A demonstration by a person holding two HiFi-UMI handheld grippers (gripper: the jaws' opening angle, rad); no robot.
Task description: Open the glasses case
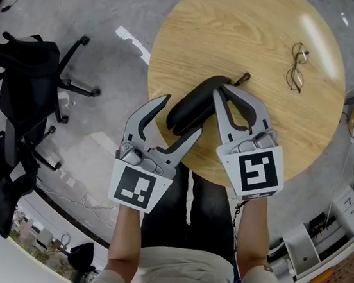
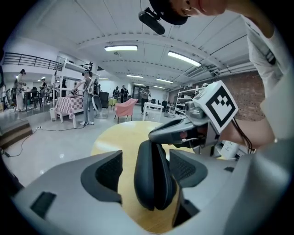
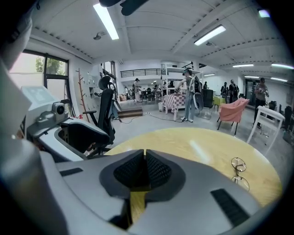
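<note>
Round wooden tabletop fills the centre. The left gripper has its 2 jaws wide apart around the black, closed glasses case, near the tabletop's front edge. The right gripper, jaws together, meets the case's far end. Wire glasses lie well apart at right. A black office chair stands on the grey floor at left.
</note>
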